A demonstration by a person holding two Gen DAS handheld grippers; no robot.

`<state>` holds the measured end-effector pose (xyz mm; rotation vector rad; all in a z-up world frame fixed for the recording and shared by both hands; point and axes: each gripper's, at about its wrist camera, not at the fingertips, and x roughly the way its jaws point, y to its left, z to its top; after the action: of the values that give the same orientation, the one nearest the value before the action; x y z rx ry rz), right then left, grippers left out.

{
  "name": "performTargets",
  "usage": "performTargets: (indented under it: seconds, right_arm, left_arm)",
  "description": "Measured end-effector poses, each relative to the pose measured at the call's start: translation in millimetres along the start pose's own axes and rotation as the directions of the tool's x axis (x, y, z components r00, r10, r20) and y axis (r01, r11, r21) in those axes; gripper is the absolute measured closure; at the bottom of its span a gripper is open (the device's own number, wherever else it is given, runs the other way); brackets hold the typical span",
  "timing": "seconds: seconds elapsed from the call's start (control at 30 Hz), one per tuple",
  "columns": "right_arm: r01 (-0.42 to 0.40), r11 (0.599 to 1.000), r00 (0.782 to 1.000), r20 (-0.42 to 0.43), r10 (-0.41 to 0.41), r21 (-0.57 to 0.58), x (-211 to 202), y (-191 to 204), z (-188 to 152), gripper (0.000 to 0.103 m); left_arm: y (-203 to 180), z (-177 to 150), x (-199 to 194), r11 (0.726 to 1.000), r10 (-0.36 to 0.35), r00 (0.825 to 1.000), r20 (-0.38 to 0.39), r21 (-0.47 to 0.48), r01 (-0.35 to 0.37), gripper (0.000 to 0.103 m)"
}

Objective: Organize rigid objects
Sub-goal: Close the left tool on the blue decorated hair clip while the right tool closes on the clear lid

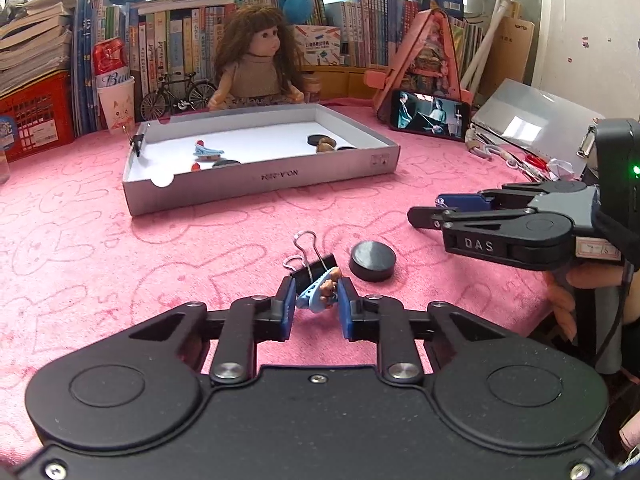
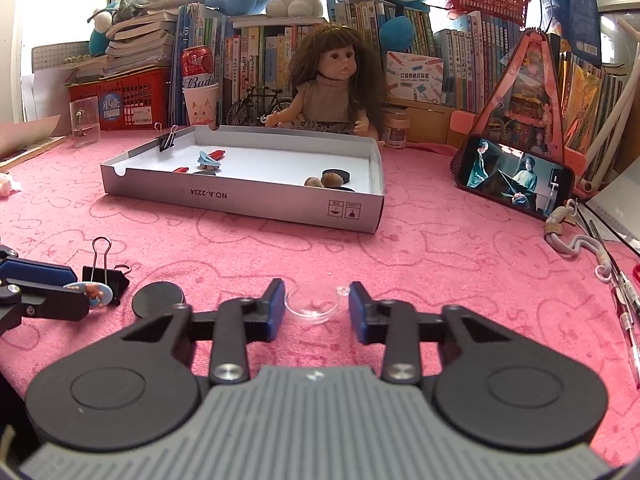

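Gripping a badge, straddling a clear dish

Left gripper [image 1: 316, 300]: blue-padded jaws clamped on a light-blue round badge with a brown bear figure [image 1: 320, 294], held on edge just above the pink bunny-print cloth [image 1: 200, 240]. Black metal binder clip [image 1: 316, 266] directly behind it; black round disc [image 1: 373, 260] just beside, to the right.

Right gripper [image 2: 316, 306]: jaws apart, a small clear plastic dish [image 2: 313, 307] on the cloth between them, untouched by either pad.

Shallow white cardboard box lid [image 2: 240, 196] beyond holds discs, stones and a blue clip.

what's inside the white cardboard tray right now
In the tray: a blue clip, red pieces, black discs and brown stones. Its near wall hides the floor's front strip.
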<state>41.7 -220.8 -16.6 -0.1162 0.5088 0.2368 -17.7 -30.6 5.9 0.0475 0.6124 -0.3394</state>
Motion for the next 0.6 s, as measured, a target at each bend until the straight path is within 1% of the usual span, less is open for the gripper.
performTargets:
  seconds: [0.43, 0.53, 0.6]
  right_arm:
    - [-0.026, 1.0, 0.999, 0.019, 0.026, -0.013, 0, 8, 5, 0.063]
    - [-0.025, 1.0, 1.0, 0.017, 0.025, -0.01, 0, 8, 5, 0.063]
    - [-0.024, 1.0, 1.0, 0.015, 0.025, -0.008, 0, 8, 5, 0.063]
  left_arm:
    - [14, 7, -2, 0.998, 0.054, 0.998, 0.029, -0.04, -0.053, 0.082]
    - [18, 7, -2, 0.996, 0.073, 0.997, 0.036, -0.046, -0.072, 0.082]
    - [21, 8, 0, 0.994, 0.1, 0.994, 0.037, -0.052, -0.098, 0.082]
